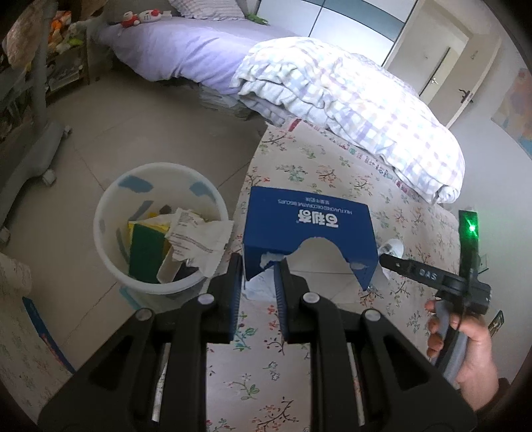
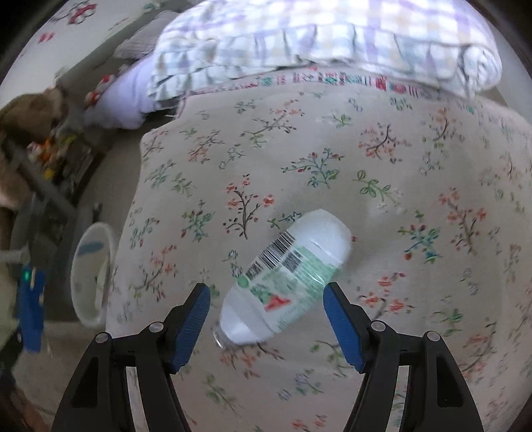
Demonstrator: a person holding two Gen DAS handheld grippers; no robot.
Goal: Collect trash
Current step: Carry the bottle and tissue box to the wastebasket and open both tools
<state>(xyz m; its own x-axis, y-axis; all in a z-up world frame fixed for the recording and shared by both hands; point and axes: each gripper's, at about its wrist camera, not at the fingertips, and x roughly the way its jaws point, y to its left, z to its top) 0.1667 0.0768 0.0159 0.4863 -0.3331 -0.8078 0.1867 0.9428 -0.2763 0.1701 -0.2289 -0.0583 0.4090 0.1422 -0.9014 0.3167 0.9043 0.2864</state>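
The blue box (image 1: 307,232), torn along its near edge, is sitting pinched in the left hand-held gripper (image 1: 257,266) above the bed (image 1: 299,382), just beside the white bin (image 1: 159,229). A plastic bottle (image 2: 286,279) is lying on the bed between the wide-spread fingers of the right hand-held gripper (image 2: 267,294).

A floral bedspread (image 1: 299,332) covers the near bed, patterned with small sprigs in red and green. At its far end lies a folded checked quilt (image 1: 349,99) with a ruffled edge. Farther left stands a second bed under a lilac sheet (image 1: 186,50), with a striped pillow (image 1: 206,6) and soft toys (image 1: 139,16) at its head. The beige tiled floor (image 1: 133,133) runs between them. A cluttered shelf (image 1: 63,59) stands far left, and doors (image 1: 442,69) far right.
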